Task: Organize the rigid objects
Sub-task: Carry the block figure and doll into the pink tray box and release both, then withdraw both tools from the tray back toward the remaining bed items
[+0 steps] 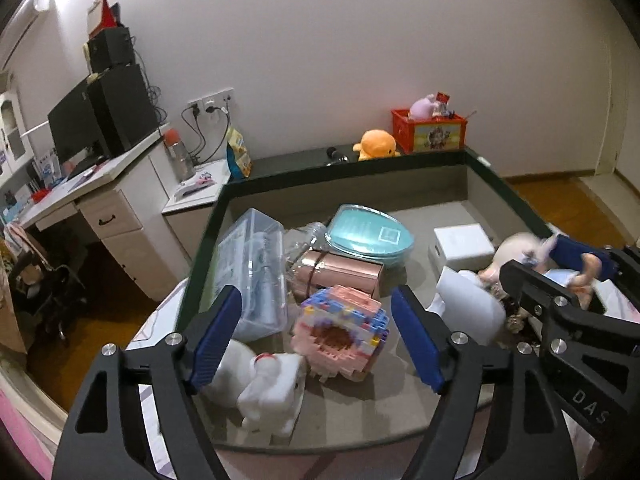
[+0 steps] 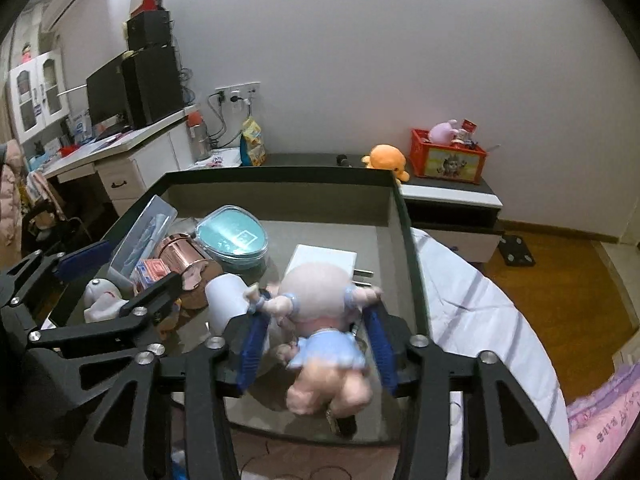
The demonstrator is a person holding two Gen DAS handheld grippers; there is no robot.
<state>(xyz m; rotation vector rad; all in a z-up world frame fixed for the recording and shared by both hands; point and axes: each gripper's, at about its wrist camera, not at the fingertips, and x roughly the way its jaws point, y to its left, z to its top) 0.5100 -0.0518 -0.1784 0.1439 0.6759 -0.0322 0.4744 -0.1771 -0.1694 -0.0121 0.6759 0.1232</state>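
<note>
While my right claw (image 2: 316,344) straddles a blurred doll (image 2: 320,320) above the near right part of a dark-rimmed tray (image 2: 280,178), I cannot tell whether its blue pads (image 2: 380,344) actually press the figure or merely flank it. From the right wrist camera, the doll's long axis runs along the fingers: its bald round head points away from me toward the far wall, its pale blue skirt and legs trail back toward the camera. Both small arms stick out sideways, each just above a pad. From the left wrist camera, the same doll (image 1: 516,252) shows at the far right edge, beside a white box (image 1: 464,244) that sits flat in the tray.

My left claw (image 1: 316,332) hangs open, its pads wide apart, with nothing between them. Framed between its fingers is a pink-and-blue block model (image 1: 340,332), standing on the tray floor. Just left of it is a white animal figure (image 1: 260,384). Behind the model lies a rose-gold cylinder (image 1: 340,276) on its side, its long axis running left to right. A teal oval case (image 1: 368,236) leans behind that, and a clear plastic box (image 1: 248,264) stands tilted against the tray's left wall. A white cup-like piece (image 1: 468,304) lies near the doll, tipped over.
</note>
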